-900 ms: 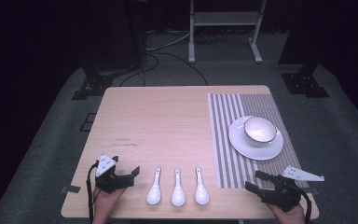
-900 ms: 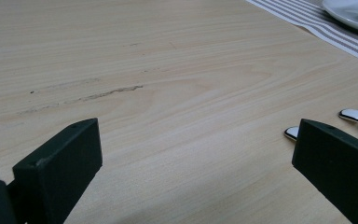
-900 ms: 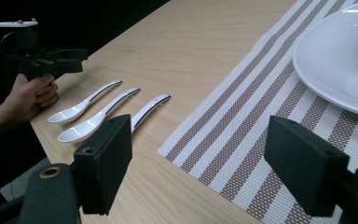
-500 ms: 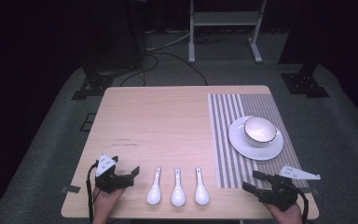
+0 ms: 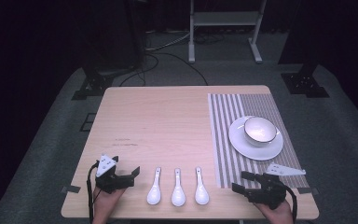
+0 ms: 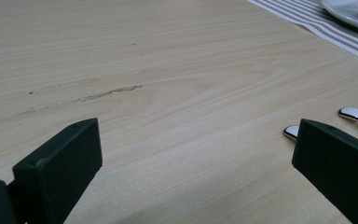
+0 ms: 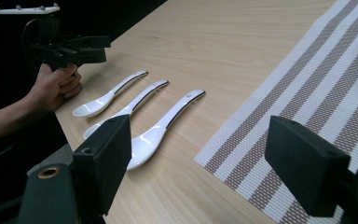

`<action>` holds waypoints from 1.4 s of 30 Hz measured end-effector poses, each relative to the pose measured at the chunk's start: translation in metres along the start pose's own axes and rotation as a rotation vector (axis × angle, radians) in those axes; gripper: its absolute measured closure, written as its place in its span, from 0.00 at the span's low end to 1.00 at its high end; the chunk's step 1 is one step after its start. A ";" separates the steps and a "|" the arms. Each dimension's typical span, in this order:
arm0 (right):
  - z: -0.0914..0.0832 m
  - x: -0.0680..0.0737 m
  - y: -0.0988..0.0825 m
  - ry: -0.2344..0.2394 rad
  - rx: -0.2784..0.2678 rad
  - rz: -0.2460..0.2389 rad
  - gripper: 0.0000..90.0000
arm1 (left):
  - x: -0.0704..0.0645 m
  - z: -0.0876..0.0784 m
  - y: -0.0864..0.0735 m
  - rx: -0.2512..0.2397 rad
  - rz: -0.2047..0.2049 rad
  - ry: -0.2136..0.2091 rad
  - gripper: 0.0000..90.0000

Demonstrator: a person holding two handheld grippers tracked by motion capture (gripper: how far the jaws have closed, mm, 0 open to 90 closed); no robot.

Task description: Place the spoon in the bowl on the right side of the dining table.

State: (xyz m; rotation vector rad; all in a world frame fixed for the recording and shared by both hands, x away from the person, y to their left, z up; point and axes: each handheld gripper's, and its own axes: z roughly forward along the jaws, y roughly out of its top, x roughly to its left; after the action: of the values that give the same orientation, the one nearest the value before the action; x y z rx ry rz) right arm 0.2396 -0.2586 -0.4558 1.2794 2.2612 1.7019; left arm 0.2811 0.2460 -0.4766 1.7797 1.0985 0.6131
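Three white spoons lie side by side near the table's front edge: a left spoon (image 5: 154,187), a middle spoon (image 5: 177,187) and a right spoon (image 5: 200,186). My left gripper (image 5: 133,176) sits just left of them, open and empty, jaws pointing right. The left gripper view (image 6: 196,140) shows two spoon handle tips (image 6: 356,113) past its right jaw. My right gripper (image 5: 241,182) rests at the striped placemat's front corner, open and empty, jaws pointing left toward the spoons. In the right gripper view (image 7: 200,140) the nearest spoon (image 7: 163,123) lies just ahead.
A white bowl (image 5: 259,129) stands on a white plate (image 5: 256,150) on the striped placemat (image 5: 228,116) at the table's right. The light wooden table (image 5: 168,121) has bare room in its middle and back. A hand holds the other gripper (image 7: 74,49) far left.
My right gripper has shifted a little to the left, toward the spoons. The left gripper and the spoons have stayed put.
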 end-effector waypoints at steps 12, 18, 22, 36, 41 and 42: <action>0.023 0.011 0.013 0.023 0.060 -0.005 0.24 | 0.000 0.000 0.000 -0.003 -0.001 -0.002 0.00; 0.039 0.016 0.019 0.034 0.091 -0.002 0.24 | 0.000 0.000 0.000 -0.005 -0.002 -0.004 0.00; 0.050 0.019 0.022 0.051 0.110 0.005 0.24 | 0.000 0.000 0.000 -0.006 -0.004 -0.006 0.00; 0.085 0.026 0.028 0.062 0.173 0.021 0.25 | 0.001 -0.001 0.000 -0.008 -0.006 -0.008 0.00; 0.098 0.024 0.027 0.054 0.199 0.038 0.25 | 0.000 -0.001 0.000 -0.009 -0.007 -0.008 0.00; 0.099 0.024 0.027 0.052 0.201 0.040 0.25 | 0.000 -0.001 0.000 -0.009 -0.007 -0.008 0.00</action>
State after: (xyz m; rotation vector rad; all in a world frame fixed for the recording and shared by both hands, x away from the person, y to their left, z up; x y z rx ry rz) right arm 0.2869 -0.1646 -0.4631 1.3394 2.5084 1.5710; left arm 0.2806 0.2467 -0.4767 1.7684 1.0944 0.6057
